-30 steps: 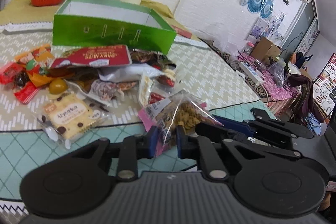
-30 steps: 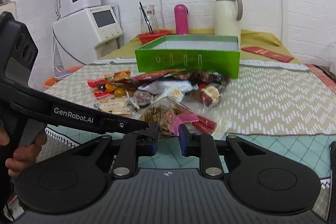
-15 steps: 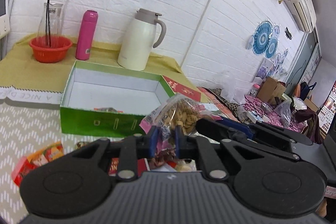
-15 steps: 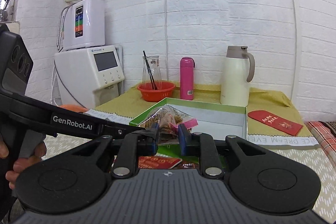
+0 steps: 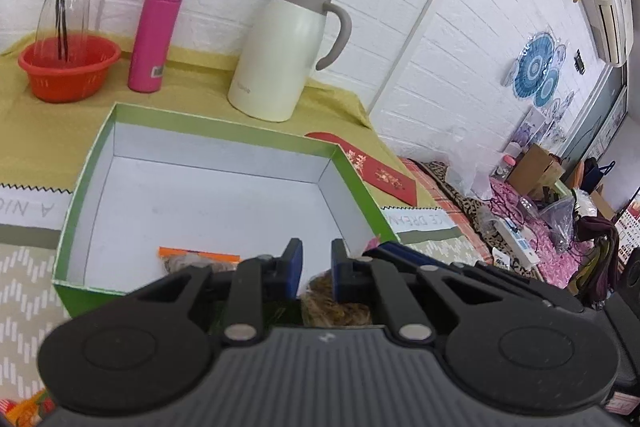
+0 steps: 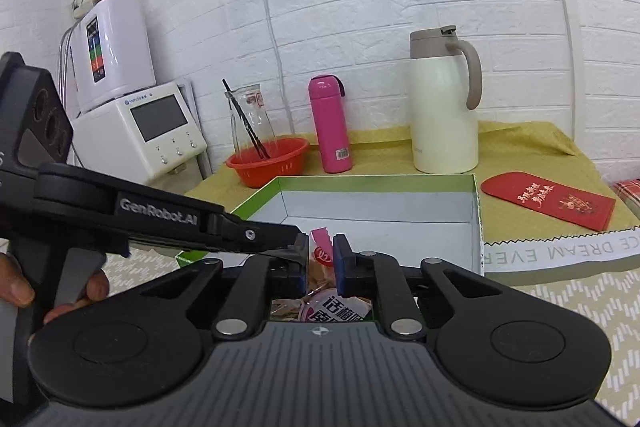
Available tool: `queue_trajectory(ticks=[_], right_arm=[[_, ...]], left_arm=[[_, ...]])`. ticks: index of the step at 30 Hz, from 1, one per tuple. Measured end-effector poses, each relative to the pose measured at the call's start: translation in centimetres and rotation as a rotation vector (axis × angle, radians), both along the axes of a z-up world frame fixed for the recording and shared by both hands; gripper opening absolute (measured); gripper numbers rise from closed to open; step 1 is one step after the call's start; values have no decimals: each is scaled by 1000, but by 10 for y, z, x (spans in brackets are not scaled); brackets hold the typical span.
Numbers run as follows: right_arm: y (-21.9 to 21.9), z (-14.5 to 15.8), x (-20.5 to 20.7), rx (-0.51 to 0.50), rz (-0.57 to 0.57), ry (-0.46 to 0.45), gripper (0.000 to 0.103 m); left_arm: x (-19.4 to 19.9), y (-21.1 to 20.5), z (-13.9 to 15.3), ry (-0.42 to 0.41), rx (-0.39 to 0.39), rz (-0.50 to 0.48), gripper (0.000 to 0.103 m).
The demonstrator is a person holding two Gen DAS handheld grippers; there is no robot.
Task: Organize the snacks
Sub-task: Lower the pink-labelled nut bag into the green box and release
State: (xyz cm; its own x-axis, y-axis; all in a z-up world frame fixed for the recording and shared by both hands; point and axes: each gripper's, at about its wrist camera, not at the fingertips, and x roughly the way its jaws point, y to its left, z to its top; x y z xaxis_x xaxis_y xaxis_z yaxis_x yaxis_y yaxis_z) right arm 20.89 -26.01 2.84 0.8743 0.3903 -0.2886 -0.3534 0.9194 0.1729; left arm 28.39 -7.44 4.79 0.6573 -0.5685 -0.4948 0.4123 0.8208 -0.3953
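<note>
— Between my right gripper [image 6: 321, 259] pads: snack bag [image 6: 344, 307], pink top, jaws closing on it, pads touching.
— Left?
— My left gripper [image 5: 316, 265] fingers tog.; bag hangs just below, can't tell if film's nipped.
— Bag where?
— Over near wall of green box [image 5: 358, 187]; orange-top pkt [image 5: 196, 257] lies inside.

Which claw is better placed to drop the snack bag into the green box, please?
Probably the right claw: jaws closing, it has the snack bag centred between them over the green box.
</note>
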Motion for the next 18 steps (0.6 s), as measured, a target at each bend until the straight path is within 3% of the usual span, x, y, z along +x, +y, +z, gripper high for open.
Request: queue_trajectory(ticks=[2, 11, 15, 18], right_arm=[[3, 0, 4, -52, -19, -23, 24], [0, 0, 20, -100, -21, -28, 25], [4, -7, 57, -194, -85, 36, 24], [-4, -22, 79, -197, -123, 128, 27]], left_arm=[[8, -4, -5, 4, 31, 7, 4], [-6, 13, 6, -15, -2, 26, 4], [-21, 22, 15, -39, 4, 59, 4], [-34, 30, 19, -43, -2, 36, 9]])
